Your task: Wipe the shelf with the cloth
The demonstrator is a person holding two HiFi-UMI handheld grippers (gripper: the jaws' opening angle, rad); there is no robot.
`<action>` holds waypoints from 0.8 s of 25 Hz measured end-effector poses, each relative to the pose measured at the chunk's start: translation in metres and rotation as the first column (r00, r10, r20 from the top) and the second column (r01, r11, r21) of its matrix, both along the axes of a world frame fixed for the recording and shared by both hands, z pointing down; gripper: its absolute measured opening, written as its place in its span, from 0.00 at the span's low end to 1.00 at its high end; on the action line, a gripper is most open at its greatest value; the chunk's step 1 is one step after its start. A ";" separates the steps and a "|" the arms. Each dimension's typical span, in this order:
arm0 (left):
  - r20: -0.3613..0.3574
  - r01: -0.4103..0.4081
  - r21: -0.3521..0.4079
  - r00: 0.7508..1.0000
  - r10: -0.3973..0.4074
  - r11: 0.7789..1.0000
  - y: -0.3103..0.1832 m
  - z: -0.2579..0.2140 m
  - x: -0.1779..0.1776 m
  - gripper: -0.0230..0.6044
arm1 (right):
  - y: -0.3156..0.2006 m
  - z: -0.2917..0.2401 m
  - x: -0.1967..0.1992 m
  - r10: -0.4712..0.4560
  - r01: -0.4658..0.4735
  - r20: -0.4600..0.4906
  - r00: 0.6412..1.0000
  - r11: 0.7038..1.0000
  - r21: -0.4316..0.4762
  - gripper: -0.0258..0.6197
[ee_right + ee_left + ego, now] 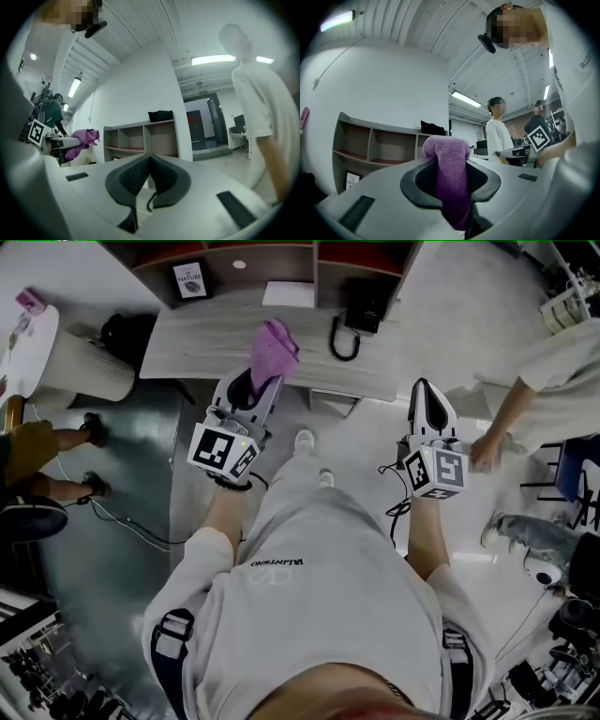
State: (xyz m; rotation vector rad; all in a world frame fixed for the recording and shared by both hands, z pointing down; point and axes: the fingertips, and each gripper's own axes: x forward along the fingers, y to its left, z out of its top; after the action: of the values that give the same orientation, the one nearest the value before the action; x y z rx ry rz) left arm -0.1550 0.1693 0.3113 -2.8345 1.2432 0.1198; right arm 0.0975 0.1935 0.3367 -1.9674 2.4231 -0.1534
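Note:
A purple cloth (273,348) sticks up from my left gripper (263,381), which is shut on it in front of the shelf's grey wooden board (197,348). In the left gripper view the cloth (449,173) fills the gap between the dark pads and folds over at the top, with the open-fronted shelf (375,150) behind it. My right gripper (425,388) is held to the right over the floor, shut with nothing in it. Its pads (136,176) meet in the right gripper view, which also shows the shelf (140,138) and the cloth (79,140) at the left.
A framed picture (190,280), a white sheet (289,293) and a black telephone (361,315) sit on the shelf. A person's hand (487,451) reaches in at the right. Another person's feet (92,430) are at the left, with cables (122,521) on the floor.

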 end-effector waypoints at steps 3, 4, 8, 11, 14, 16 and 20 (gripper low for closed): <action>0.003 -0.005 -0.003 1.000 0.005 1.000 -0.012 0.000 0.007 0.20 | -0.009 0.001 0.002 -0.005 0.005 -0.007 1.000 1.000 -0.004 0.04; 0.004 -0.007 -0.001 1.000 0.007 1.000 -0.018 0.000 0.009 0.20 | -0.014 0.000 0.004 -0.004 0.004 -0.007 1.000 1.000 -0.003 0.04; -0.002 -0.021 0.007 1.000 0.021 1.000 -0.043 0.000 0.023 0.20 | -0.035 0.003 0.011 0.000 0.000 -0.014 1.000 1.000 -0.005 0.04; -0.001 -0.035 0.005 0.999 0.035 0.999 -0.064 0.004 0.034 0.20 | -0.055 0.004 0.014 0.002 -0.002 -0.022 1.000 1.000 -0.004 0.04; -0.010 -0.047 -0.009 0.999 0.047 0.999 -0.092 0.012 0.043 0.20 | -0.079 0.005 0.015 0.004 -0.004 -0.027 1.000 1.000 -0.012 0.04; -0.016 -0.054 -0.023 0.998 0.054 0.998 -0.111 0.016 0.050 0.20 | -0.096 0.006 0.015 0.003 -0.003 -0.029 1.000 1.000 -0.021 0.04; -0.019 -0.057 -0.048 0.998 0.056 0.997 -0.152 0.024 0.058 0.20 | -0.134 0.011 0.015 -0.001 -0.001 -0.035 0.999 0.999 -0.039 0.04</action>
State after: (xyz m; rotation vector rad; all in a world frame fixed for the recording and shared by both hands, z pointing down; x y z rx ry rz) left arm -0.0968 0.0168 0.3349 -2.9166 1.1860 0.1185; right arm 0.1129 0.0593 0.3480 -2.0026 2.4598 -0.1689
